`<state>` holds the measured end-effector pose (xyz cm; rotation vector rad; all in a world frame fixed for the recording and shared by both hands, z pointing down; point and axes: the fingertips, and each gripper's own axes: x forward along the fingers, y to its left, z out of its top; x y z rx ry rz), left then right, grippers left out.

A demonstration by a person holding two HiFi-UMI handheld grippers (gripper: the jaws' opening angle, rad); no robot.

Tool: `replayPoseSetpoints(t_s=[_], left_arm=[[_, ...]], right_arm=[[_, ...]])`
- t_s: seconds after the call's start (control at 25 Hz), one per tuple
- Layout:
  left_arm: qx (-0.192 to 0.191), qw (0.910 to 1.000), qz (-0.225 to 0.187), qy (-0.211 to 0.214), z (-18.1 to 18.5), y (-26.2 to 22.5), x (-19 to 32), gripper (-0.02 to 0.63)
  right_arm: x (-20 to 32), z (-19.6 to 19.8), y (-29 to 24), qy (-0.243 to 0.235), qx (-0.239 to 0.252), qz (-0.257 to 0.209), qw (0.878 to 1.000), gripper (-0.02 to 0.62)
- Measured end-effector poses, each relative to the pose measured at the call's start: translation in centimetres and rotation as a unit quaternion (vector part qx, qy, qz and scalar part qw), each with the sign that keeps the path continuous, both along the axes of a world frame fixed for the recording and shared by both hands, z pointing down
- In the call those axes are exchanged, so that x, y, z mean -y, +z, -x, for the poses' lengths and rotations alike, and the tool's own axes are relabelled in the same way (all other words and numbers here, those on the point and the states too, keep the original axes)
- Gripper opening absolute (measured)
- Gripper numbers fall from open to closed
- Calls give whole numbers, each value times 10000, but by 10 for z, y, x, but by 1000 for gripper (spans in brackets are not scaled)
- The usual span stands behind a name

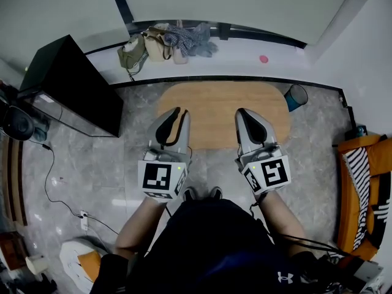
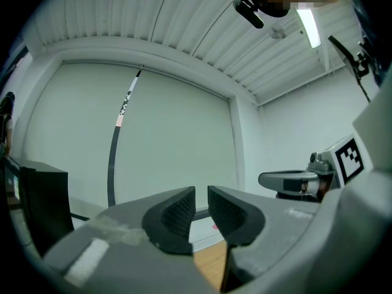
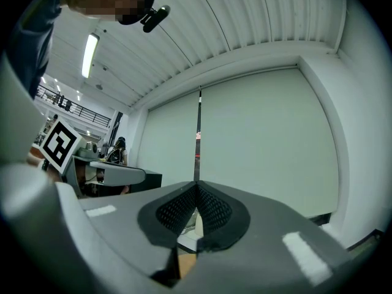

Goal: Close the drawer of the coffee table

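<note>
coffee table [image 1: 220, 112], black cabinet [image 1: 70, 84], blue bin [image 1: 296, 97]

No word or number could be read anywhere. The only signs were black-and-white square markers. In the head view one stood on the left cube [image 1: 160, 177] of the left gripper [image 1: 176, 111], left of centre. Another stood on the right cube [image 1: 267, 173] of the right gripper [image 1: 241, 111], right of centre. A small white logo [image 1: 283, 277] sat on the dark garment [image 1: 202, 244] at lower right. Fine marks on a thin strip [image 2: 125, 103], upper left of the left gripper view, were too small to read.
</note>
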<state>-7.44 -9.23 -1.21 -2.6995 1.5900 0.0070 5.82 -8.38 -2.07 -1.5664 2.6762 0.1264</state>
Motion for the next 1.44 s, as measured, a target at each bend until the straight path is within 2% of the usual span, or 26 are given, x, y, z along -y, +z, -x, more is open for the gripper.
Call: replayPoseSetpoints(t_s=[1.44], left_arm=[[101, 9999, 82, -69, 6, 6, -2, 71]], right_arm=[[0, 4, 5, -29, 146, 106, 9998, 2]])
